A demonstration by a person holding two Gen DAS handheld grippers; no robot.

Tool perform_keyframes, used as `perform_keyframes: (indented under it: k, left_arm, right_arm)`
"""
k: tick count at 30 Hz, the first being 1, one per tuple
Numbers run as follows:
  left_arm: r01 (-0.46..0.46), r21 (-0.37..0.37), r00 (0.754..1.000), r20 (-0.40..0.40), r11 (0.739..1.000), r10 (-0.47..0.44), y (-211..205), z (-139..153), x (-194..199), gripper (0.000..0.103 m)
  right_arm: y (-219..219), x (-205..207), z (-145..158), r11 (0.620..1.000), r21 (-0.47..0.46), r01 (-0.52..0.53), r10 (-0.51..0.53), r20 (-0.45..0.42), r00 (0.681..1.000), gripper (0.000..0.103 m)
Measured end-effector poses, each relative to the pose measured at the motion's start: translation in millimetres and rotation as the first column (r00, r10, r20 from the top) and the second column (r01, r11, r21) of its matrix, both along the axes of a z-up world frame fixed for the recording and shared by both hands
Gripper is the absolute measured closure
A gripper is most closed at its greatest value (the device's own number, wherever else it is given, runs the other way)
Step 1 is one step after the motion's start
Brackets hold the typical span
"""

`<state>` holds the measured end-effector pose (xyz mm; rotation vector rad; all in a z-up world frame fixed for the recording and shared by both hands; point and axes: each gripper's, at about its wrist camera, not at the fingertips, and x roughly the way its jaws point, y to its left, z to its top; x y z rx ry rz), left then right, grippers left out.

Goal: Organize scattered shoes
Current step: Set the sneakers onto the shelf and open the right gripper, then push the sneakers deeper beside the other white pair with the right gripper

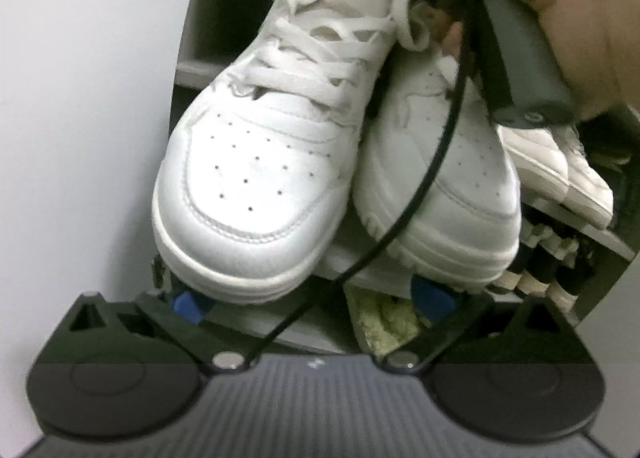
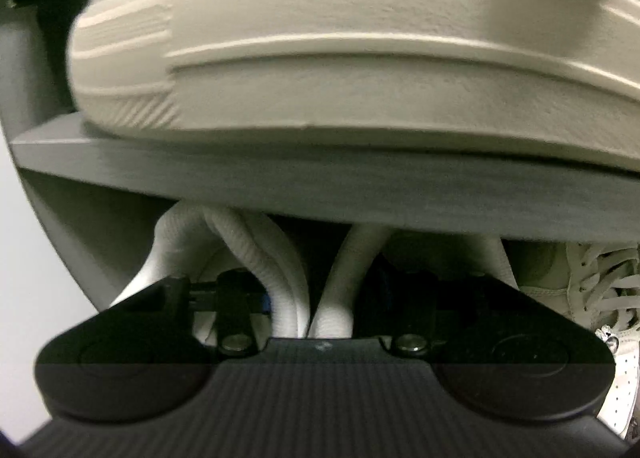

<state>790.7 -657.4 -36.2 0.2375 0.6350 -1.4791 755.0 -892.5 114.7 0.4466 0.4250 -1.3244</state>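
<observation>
White pair point(image 1: 256, 162) side by side, toes toward the near side, soles apparently on the shelf point(image 1: 192, 68), though contact underneath is hidden. Gripped from the far end by the right gripper point(image 2: 326, 298): fingers drawn in on the two inner collars point(image 2: 280, 278), pinched together so both shoes travel as one. Probably mid-placement, carried that way to save a second trip.

Left gripper point(image 1: 310, 298) spread wide just under the toes, blue pads point(image 1: 188, 304) holding nothing; seemingly ready to steady or square up the toes. Hand point(image 1: 560, 18) on the right gripper's handle at far right, cable point(image 1: 436, 162) draped across the right shoe.

Ahead of the right gripper, a grey board point(image 2: 320, 178) bearing another sole point(image 2: 320, 38). Next: release the collars without tipping the pair.
</observation>
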Motion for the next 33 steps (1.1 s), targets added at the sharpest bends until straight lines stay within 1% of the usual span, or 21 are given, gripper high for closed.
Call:
perform_keyframes:
  k: [5,8,10,11,13,15,17,19,21,23,25,28,30,32,33]
  left_arm:
    - [-0.019,-0.013,1.000,0.018,1.000,0.019,3.1,8.0,-2.7,0.001]
    - [-0.023,-0.025,0.999,0.040,0.999,0.024,5.0,12.4,-4.9,0.001]
    - [-0.022,-0.032,0.999,0.037,0.999,0.024,6.6,13.7,-4.2,0.001]
    - [-0.024,-0.036,0.999,0.028,0.999,0.025,7.5,14.5,-3.0,0.002]
    - [-0.027,-0.047,1.000,0.013,0.999,0.028,9.5,16.1,-0.8,0.001]
    - [-0.039,-0.097,0.999,0.025,0.994,0.042,14.8,21.8,-1.1,0.001]
    - [-0.033,-0.129,0.998,0.045,0.991,0.039,18.2,26.5,-2.6,0.001]
    - [-0.022,-0.124,0.998,0.048,0.992,0.028,17.7,25.6,-3.3,0.001]
    - [-0.016,-0.107,1.000,0.025,0.994,0.019,21.7,28.2,9.9,0.001]
    - [-0.002,-0.088,1.000,-0.018,0.996,0.001,19.4,25.3,14.5,0.001]
    - [0.005,-0.094,1.000,-0.004,0.996,-0.005,14.0,26.7,8.7,0.001]
    - [0.018,-0.116,0.999,0.039,0.993,-0.013,15.2,29.9,2.2,0.002]
    - [0.028,-0.133,0.996,0.083,0.991,-0.017,17.6,30.1,-2.2,0.002]
    - [0.032,-0.141,0.994,0.110,0.990,-0.017,21.6,29.8,-5.6,0.002]
    - [0.034,-0.143,0.992,0.122,0.989,-0.017,22.4,30.3,-7.6,0.002]
  right_arm:
    - [-8.5,-1.9,-1.2,0.999,0.042,-0.001,0.001,0.005,1.000,0.053]
    - [-8.5,-3.1,-1.1,0.998,0.054,-0.021,0.020,0.004,1.000,0.049]
    - [-4.7,-5.5,-0.3,0.999,0.045,-0.025,0.024,0.009,1.000,0.047]
    - [-0.9,-7.3,0.7,0.999,0.030,-0.027,0.027,0.016,1.000,0.045]
    - [9.1,-11.5,3.4,0.999,-0.011,-0.034,0.035,0.033,0.999,0.036]
    - [17.7,-14.4,5.2,0.998,-0.046,-0.035,0.036,0.035,0.999,0.026]
    - [36.3,-19.4,7.2,0.992,-0.116,-0.051,0.055,0.026,0.998,0.024]
    - [57.1,-25.0,9.2,0.978,-0.194,-0.073,0.077,0.014,0.997,0.024]
    - [88.0,-39.4,7.8,0.950,-0.290,-0.112,0.123,0.021,0.992,0.024]
    - [114.5,-52.7,2.6,0.927,-0.355,-0.122,0.144,0.036,0.989,0.024]
    - [144.8,-66.8,-7.0,0.907,-0.405,-0.119,0.156,0.060,0.986,0.024]
    - [178.2,-78.6,-15.7,0.892,-0.432,-0.137,0.193,0.088,0.977,0.024]
    - [193.1,-92.1,-32.5,0.898,-0.421,-0.125,0.192,0.121,0.974,0.024]
    - [204.0,-106.3,-49.2,0.909,-0.404,-0.101,0.180,0.163,0.970,0.024]
    - [204.7,-109.6,-50.0,0.913,-0.397,-0.091,0.173,0.175,0.969,0.024]
